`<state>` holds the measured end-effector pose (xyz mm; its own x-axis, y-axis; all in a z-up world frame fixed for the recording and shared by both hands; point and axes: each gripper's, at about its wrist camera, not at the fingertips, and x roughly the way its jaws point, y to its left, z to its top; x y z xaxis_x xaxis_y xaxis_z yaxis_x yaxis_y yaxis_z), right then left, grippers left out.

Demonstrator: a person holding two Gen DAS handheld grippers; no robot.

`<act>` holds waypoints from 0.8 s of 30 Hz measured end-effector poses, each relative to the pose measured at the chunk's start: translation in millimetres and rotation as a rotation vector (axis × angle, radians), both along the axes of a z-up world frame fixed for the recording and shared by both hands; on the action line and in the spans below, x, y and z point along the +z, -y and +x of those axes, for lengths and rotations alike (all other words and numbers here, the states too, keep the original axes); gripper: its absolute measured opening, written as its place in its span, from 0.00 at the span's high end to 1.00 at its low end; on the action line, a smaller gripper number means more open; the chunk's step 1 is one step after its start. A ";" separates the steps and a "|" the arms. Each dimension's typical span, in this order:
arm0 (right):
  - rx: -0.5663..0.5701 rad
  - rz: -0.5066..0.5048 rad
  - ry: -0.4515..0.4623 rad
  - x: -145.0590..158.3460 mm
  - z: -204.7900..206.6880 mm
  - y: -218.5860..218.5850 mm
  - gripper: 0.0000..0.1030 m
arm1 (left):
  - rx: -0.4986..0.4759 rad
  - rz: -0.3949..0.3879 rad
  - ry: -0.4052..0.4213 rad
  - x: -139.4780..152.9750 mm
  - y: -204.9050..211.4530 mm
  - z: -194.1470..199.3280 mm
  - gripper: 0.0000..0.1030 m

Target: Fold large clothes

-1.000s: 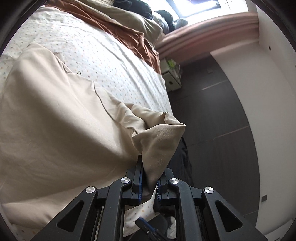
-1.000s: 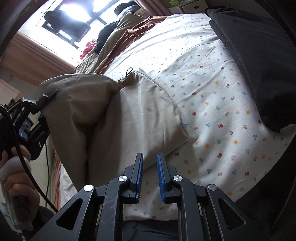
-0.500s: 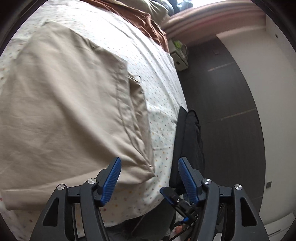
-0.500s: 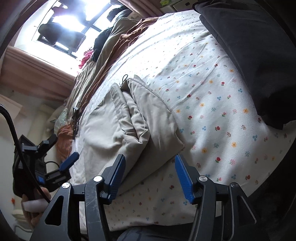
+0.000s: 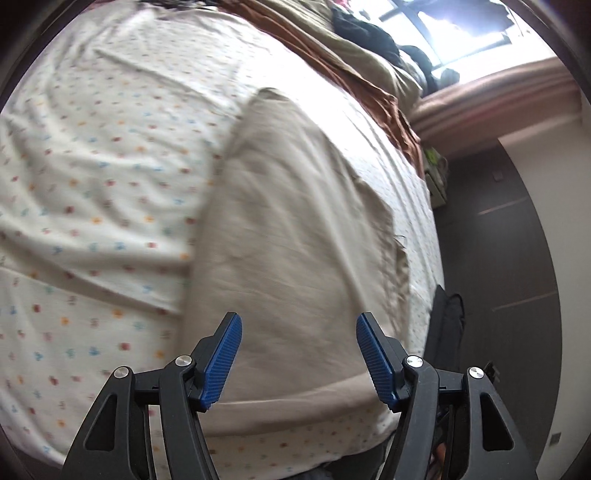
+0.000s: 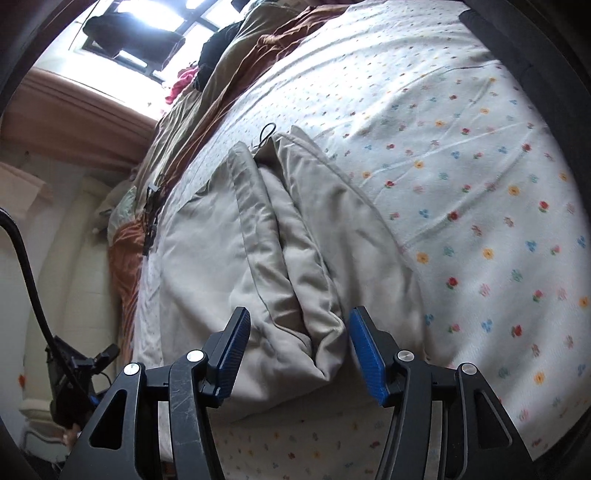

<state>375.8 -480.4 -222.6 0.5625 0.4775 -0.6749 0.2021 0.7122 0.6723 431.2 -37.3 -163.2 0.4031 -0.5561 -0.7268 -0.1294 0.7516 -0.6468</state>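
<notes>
one beige garment (image 5: 295, 236) (folded), one floral sheet (image 5: 92, 166), two grippers (image 5: 298, 354).

Daylight pours in from the window (image 5: 469, 33), which is totally blown out in both views, just white glare. The sheet (image 5: 92, 155) near it washes out too. Left view is smeared with motion blur, so the flower print is mushy; right view is sharper in the middle, softer toward the right edge. Heavy fisheye bend, dark vignette all round the rim. Shadows are soft, and the floor (image 5: 495, 258) stays dim.
</notes>
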 end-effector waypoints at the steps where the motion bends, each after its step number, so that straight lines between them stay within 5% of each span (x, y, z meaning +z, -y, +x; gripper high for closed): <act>1: 0.015 -0.017 -0.009 -1.2 7.6 -1.9 0.45 | 0.017 0.007 -0.007 -3.6 -9.7 -3.0 0.36; 9: 0.169 0.034 -0.073 -9.3 66.1 -11.3 0.45 | 0.124 -0.007 -0.074 -41.7 -52.0 -20.3 0.36; 21: 0.270 -0.066 -0.110 -9.3 141.5 -37.2 0.46 | 0.090 -0.032 -0.090 -57.7 -42.3 -10.7 0.36; 24: 0.246 -0.103 -0.124 -12.6 154.6 -41.9 0.65 | 0.083 -0.042 -0.092 -59.3 -39.4 -6.0 0.36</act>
